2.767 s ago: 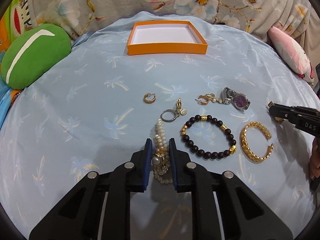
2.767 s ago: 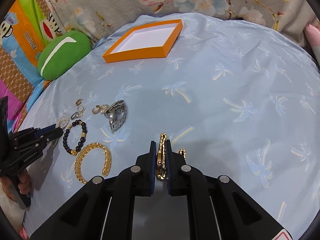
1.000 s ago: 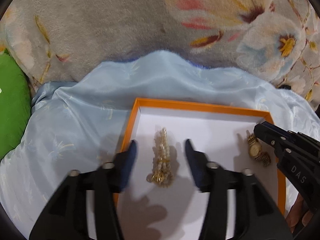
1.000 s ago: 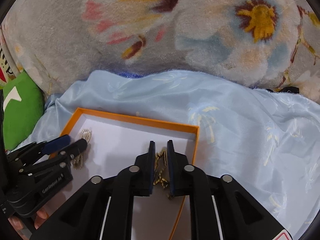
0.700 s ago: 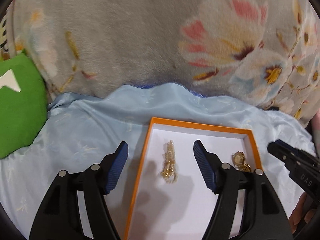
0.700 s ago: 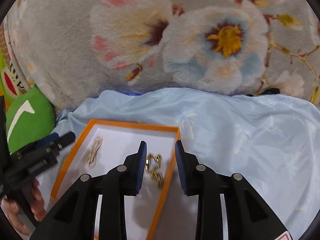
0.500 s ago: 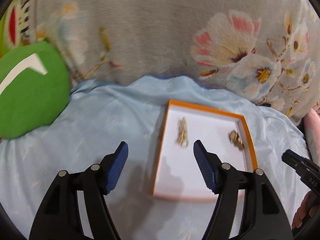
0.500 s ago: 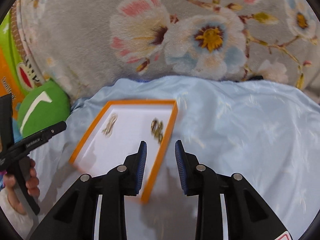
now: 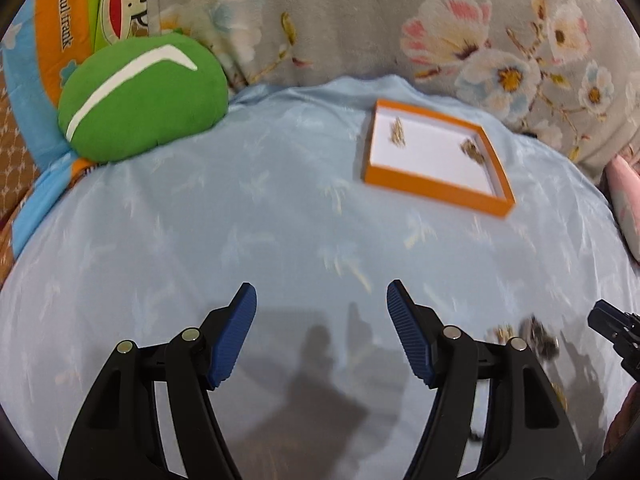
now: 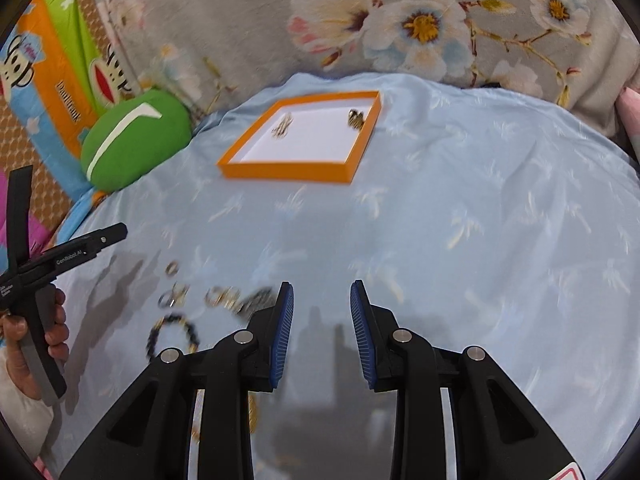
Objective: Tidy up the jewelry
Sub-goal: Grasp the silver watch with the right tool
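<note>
An orange box [image 9: 436, 190] with a white floor lies far back on the light blue cloth; it also shows in the right wrist view [image 10: 288, 171]. Inside it lie a pearl bracelet [image 9: 397, 131] [image 10: 282, 127] and a gold watch [image 9: 473, 149] [image 10: 355, 117]. My left gripper [image 9: 320, 308] is open and empty, well short of the box. My right gripper [image 10: 321, 304] is open and empty. Loose jewelry lies left of the right gripper: a dark bead bracelet [image 10: 172, 336], rings [image 10: 173, 295], a watch [image 10: 248, 300]. All is motion-blurred.
A green round cushion [image 9: 140, 96] [image 10: 136, 138] sits at the back left. A floral blanket [image 10: 400, 20] rises behind the cloth. A pink pillow [image 9: 624, 196] lies at the right edge. The other gripper shows at each view's side [image 9: 616, 328] [image 10: 68, 256].
Both grippers let go of the pearl bracelet and gold watch in the box, opened, and pulled back toward the near side of the cloth. The box now looks smaller and farther.
</note>
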### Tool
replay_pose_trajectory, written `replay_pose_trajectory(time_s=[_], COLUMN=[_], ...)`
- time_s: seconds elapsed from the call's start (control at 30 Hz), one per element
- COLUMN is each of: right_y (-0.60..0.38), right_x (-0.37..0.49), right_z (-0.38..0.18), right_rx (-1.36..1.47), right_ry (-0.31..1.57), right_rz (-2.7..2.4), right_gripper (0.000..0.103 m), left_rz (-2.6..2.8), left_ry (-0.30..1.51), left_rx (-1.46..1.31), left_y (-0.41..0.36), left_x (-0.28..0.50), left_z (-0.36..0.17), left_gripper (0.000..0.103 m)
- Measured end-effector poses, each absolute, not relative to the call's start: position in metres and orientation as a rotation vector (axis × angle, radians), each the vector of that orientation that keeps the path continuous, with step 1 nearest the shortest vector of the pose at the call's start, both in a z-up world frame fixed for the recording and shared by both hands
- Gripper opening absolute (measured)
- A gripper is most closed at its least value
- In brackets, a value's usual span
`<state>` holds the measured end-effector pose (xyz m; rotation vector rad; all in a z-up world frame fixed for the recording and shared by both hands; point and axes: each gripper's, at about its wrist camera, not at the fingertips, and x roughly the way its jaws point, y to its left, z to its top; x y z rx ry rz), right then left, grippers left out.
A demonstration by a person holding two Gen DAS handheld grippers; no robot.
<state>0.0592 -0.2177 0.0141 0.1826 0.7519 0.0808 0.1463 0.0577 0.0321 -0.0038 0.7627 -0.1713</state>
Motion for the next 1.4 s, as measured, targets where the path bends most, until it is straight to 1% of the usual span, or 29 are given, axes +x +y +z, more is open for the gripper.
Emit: replay_pose_trajectory(time_s=[0.13, 0.27, 0.4, 0.6, 0.67, 0.77, 1.23, 1.3, 1.37, 1.4], right_y=[-0.197, -0.19, -0.186, -0.183, -0.183, -0.184, -0.185, -0.185, -0.187, -0.187], right_x=[0.038, 0.032, 0.036, 0.055, 0.06, 0.066, 0.088, 0.088, 0.089, 0.089], right_z=[0.001, -0.002, -0.001, -0.005, -0.007, -0.009, -0.019, -0.019, -0.021, -0.021], right_rx=[0.163, 0.186, 0.197, 0.224, 0.228, 0.236, 0.276, 0.28, 0.294, 0.302], right_ry=[0.78, 0.778, 0.766, 0.78, 0.783, 0.791, 0.848, 0.85, 0.855, 0.855], right_rz=[0.097, 0.096, 0.085, 0.068, 0.056, 0.043, 0.069, 0.068, 0.079, 0.086], right_gripper=[0.029, 0.029, 0.029, 0.029, 0.034, 0.037, 0.036, 0.032, 0.01, 0.009], left_rz=[-0.179, -0.204, -0.202, -0.215, -0.22, -0.23, -0.264, -0.267, -0.272, -0.273], left_ry=[0.787, 0.829, 0.811, 0.821, 0.824, 0.829, 0.839, 0.842, 0.843, 0.843], left_rx=[0.002, -0.037, -0.033, -0.049, -0.058, -0.061, -0.032, -0.029, -0.028, -0.027], left_y=[0.049, 0.041, 0.035, 0.036, 0.037, 0.037, 0.03, 0.029, 0.029, 0.028], left_x=[0.114, 0.1, 0.093, 0.092, 0.093, 0.093, 0.092, 0.092, 0.092, 0.092], left_z=[0.016, 0.003, 0.002, -0.001, -0.002, -0.003, -0.004, -0.004, -0.004, -0.004], left_gripper=[0.065, 0.065, 0.065, 0.065, 0.065, 0.065, 0.066, 0.066, 0.066, 0.067])
